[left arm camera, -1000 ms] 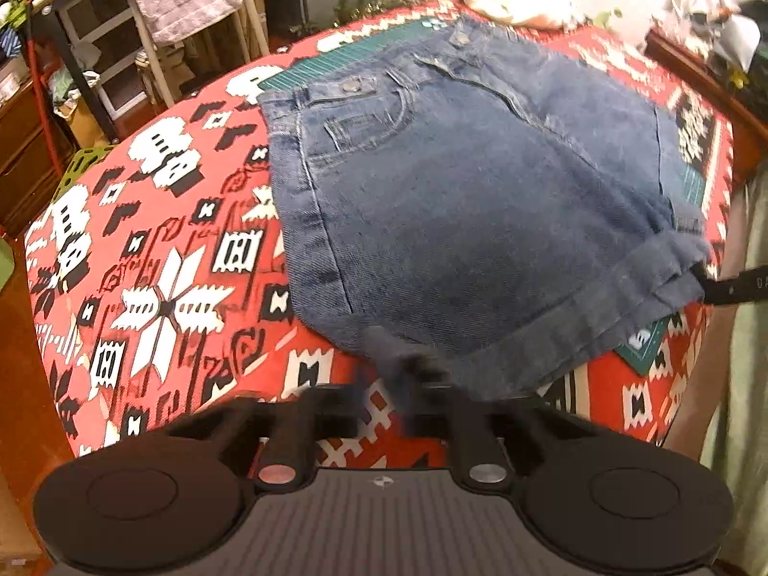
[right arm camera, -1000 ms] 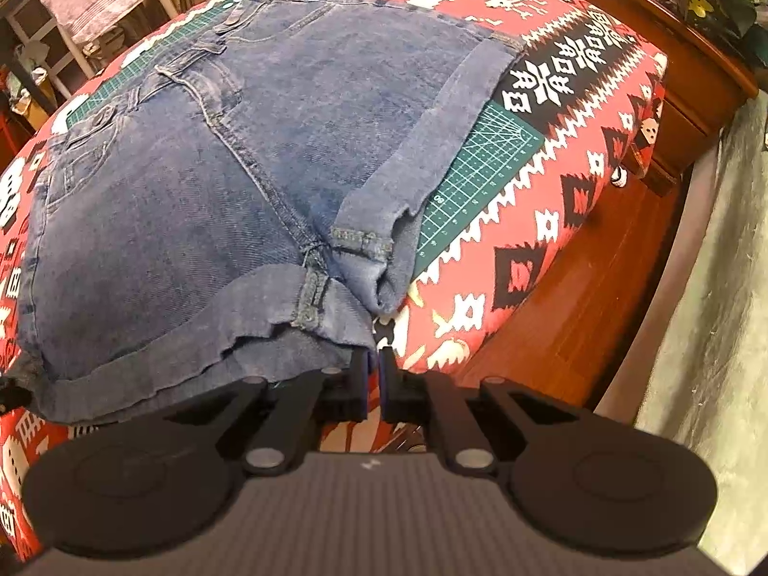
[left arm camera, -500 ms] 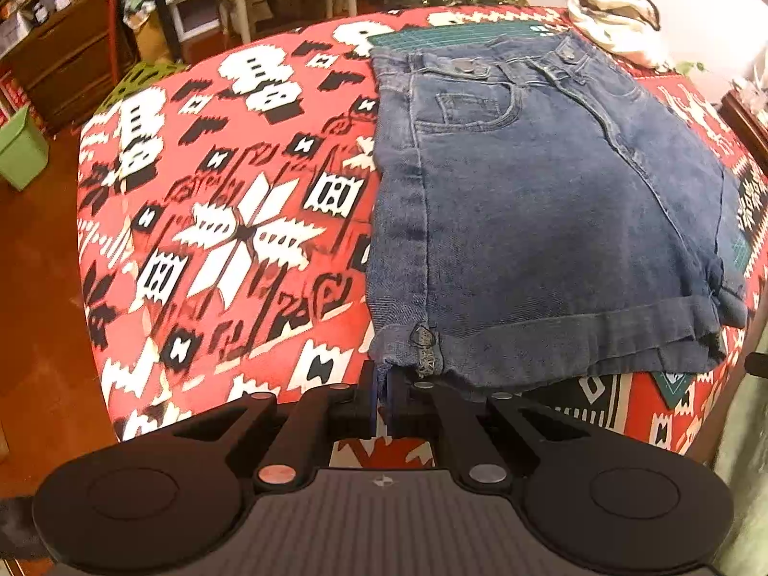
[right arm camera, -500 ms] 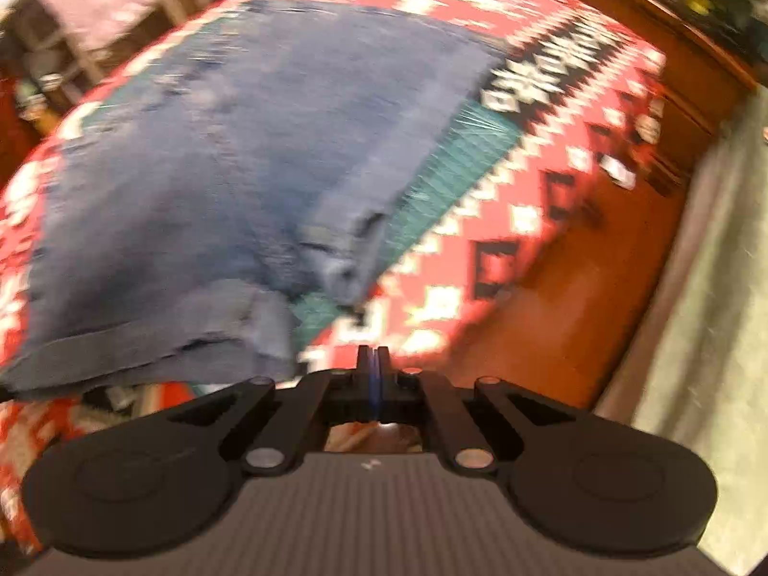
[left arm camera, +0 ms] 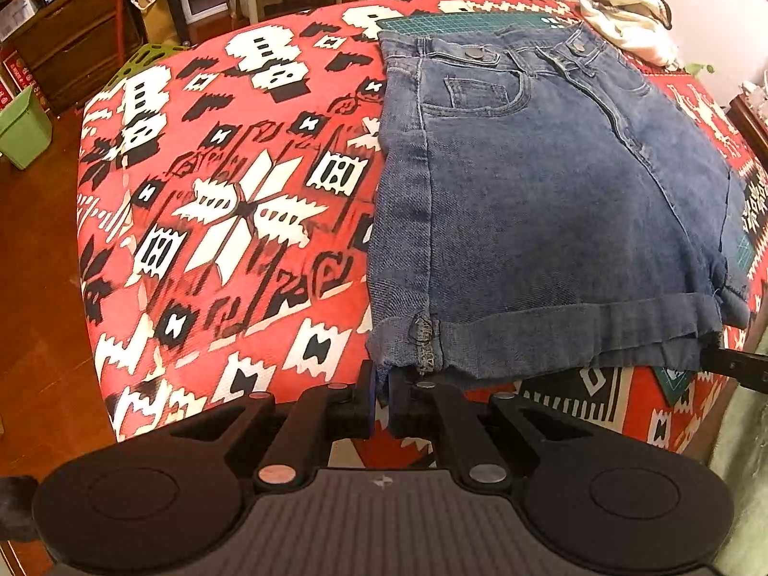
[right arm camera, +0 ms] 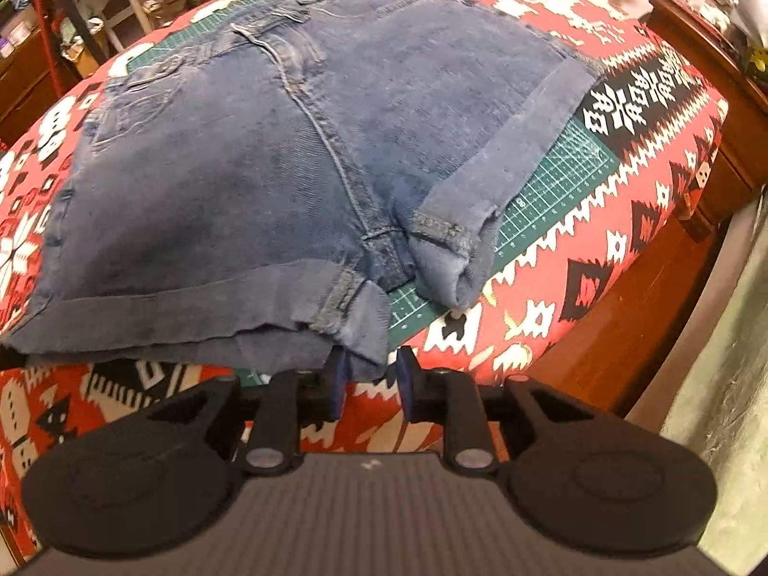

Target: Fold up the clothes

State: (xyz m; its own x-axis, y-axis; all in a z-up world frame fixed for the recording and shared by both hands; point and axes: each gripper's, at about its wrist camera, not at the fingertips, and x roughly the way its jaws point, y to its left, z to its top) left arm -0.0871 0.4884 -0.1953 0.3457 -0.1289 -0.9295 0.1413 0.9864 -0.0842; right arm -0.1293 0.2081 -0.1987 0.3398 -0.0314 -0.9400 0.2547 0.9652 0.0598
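Blue denim shorts [left arm camera: 552, 201] lie flat on the red patterned table cover [left arm camera: 230, 201], waistband far, rolled hems near. In the left wrist view my left gripper [left arm camera: 380, 391] is at the near left hem corner, and its fingers are nearly together with a sliver of denim pinched between them. In the right wrist view the shorts [right arm camera: 249, 153] fill the left side. My right gripper [right arm camera: 372, 377] is open, with the inner corner of the near leg's hem hanging between its fingers. The other leg's rolled hem [right arm camera: 451, 235] sits just beyond.
A green cutting mat [right arm camera: 552, 192] lies under the shorts on the cover. A white garment [left arm camera: 624, 14] is bunched at the far right of the table. Wooden furniture [right arm camera: 710, 72] stands to the right, and a green bin [left arm camera: 24, 129] and shelves to the left.
My left gripper slid left along the hem to its left corner and closed there. My right gripper was shut, swung away briefly, and now stands open around the inner hem corner.
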